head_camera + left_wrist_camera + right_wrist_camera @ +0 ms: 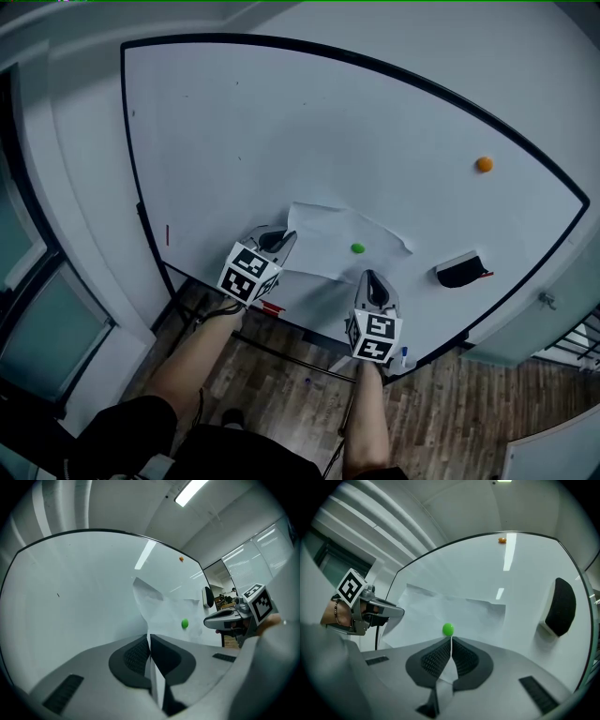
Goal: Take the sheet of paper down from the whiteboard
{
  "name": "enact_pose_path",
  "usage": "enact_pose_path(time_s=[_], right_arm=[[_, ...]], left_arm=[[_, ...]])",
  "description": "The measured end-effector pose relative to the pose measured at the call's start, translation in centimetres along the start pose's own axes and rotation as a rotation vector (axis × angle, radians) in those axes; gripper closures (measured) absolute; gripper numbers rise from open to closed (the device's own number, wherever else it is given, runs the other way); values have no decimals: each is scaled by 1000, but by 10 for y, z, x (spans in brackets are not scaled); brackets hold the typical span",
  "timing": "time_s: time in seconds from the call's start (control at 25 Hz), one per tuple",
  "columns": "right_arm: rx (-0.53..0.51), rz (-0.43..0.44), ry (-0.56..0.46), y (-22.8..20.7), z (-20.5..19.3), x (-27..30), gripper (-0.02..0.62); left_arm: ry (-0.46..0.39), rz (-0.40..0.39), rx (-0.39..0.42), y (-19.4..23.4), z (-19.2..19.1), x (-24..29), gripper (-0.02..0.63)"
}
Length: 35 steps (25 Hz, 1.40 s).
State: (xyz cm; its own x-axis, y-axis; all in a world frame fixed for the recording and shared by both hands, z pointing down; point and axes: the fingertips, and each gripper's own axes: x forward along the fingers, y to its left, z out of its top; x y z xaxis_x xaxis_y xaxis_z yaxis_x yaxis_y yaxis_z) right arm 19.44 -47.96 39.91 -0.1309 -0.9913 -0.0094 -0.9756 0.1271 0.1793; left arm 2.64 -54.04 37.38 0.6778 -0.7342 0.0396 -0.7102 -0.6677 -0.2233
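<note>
Pinching the sheet (323, 239) by its edges: left tool (288, 235), right tool (368, 276).

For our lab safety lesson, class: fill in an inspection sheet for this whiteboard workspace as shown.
Surface: whiteboard, upright.
Job's things: sheet of paper pinned by a green magnet.
Clutter: orange magnet and eraser on the board; red marker at its bottom edge.
Grippers: left gripper shut on the sheet's left corner, right gripper shut on its lower edge.
Cables: thin dark cord by the left forearm.
Surroundings: wooden floor, window at left.

Glossy smooth whiteboard (281, 122); matt paper sheet (328, 234) (creased).
</note>
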Motion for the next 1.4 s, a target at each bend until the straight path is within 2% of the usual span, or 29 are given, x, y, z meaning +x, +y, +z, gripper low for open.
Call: enact_pose_path(time_s=[0.4,0.48,0.52,0.64,0.8,1.24,1.4], right_arm=[[-13,-19,-9,20,12,20,567],[-29,-32,-8,24,15,27,537],[-35,-41,-7,25,17,30,502],[-63,-81,-2,28,18,38,460],[-85,-138,13,29,16,45,453],[-81,-250,36,25,16,60,453],[-96,-319,58,21,15,60,454]], left_arm=[[16,-59,52,-6,-14,-6,584],[10,-78,65,-7,-15,-7,584],[6,-87,71,-8,-15,-8,584],[-5,-105,106,-8,-12,-8,584],[-3,-131,139,-7,-14,-8,584],[-14,-205,136,5,-19,0,584],[-20,-236,137,6,-20,2,584]])
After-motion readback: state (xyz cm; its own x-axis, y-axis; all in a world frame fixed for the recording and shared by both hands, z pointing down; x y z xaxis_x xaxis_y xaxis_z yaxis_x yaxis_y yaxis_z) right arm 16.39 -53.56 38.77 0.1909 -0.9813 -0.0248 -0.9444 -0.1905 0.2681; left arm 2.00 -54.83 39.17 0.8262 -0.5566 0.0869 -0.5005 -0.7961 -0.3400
